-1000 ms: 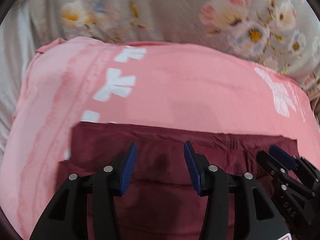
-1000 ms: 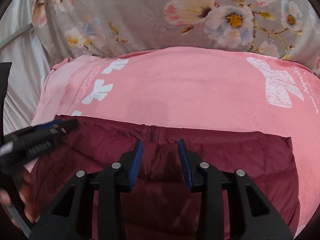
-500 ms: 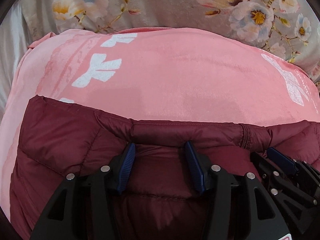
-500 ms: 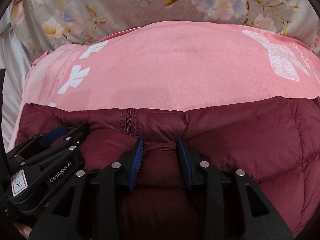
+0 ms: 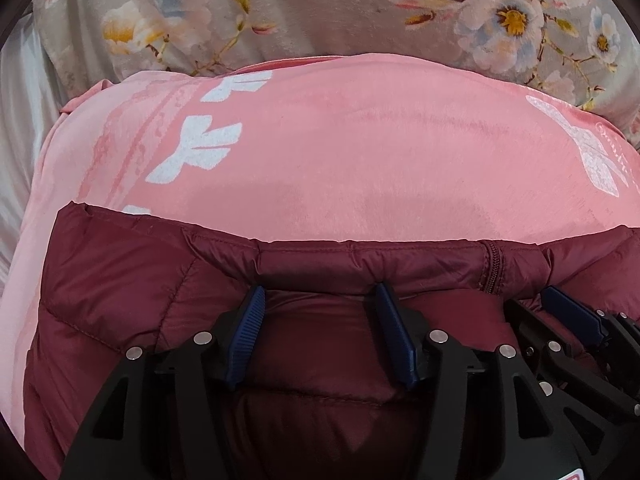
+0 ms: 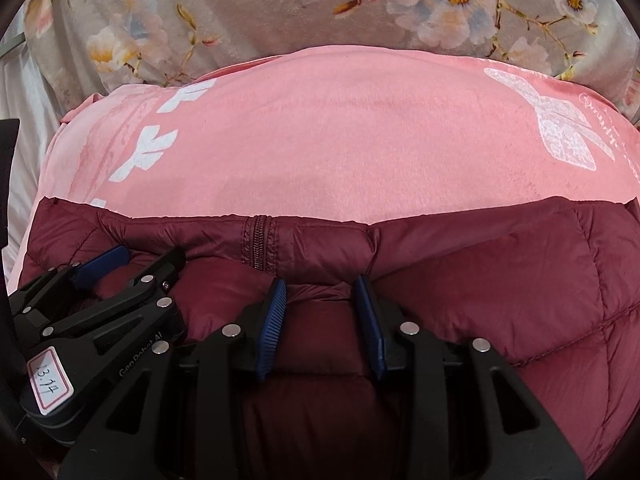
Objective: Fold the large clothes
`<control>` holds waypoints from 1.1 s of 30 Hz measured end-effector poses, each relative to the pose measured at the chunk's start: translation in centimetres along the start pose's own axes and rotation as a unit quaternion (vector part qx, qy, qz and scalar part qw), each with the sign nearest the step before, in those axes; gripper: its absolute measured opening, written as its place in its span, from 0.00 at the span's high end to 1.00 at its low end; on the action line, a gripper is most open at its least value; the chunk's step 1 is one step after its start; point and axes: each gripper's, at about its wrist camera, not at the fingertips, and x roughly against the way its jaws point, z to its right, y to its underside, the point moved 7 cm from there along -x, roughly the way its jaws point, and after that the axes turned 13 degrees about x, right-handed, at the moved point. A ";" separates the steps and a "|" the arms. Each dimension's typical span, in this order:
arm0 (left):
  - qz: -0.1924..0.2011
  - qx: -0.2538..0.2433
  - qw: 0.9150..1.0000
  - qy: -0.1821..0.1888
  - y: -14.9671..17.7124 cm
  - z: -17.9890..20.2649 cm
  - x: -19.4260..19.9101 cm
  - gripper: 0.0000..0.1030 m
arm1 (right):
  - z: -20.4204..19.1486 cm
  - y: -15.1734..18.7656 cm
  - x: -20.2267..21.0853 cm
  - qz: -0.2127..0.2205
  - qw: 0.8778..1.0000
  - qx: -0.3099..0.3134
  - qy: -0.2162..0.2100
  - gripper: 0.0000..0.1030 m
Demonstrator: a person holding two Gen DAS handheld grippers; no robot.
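From the left wrist, the dark red quilted puffer jacket [image 5: 120,300] lies on a pink plush blanket with white bow prints [image 5: 360,160], its folded edge running from nine to three o'clock just past the fingertips. The left gripper [image 5: 320,300] has just been widening its jaws; a bulge of jacket sits between them, but the pads no longer press it, so it reads as released. A grey floral bedcover [image 5: 320,12] fills twelve o'clock.

From the right wrist, the right gripper [image 6: 320,292] is clenched on a pinched ridge of jacket, the zipper [image 6: 256,244] at eleven o'clock from it. The left gripper sits at nine o'clock, just beside. The fold edge lies equally close ahead of both hands.
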 end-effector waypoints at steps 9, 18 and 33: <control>0.008 0.055 0.997 0.044 -2.5 -4.2 4.7 0.44 | 7.1 -1.3 8.1 0.065 0.995 -0.052 0.046 0.66; -0.016 0.143 0.989 -0.017 -3.2 -12.4 1.4 0.41 | 18.0 4.4 6.2 0.003 0.980 -0.180 0.086 0.66; -0.002 0.116 0.991 -0.070 -2.2 -11.9 -0.8 0.27 | 17.9 5.1 5.2 0.008 0.980 -0.163 0.111 0.64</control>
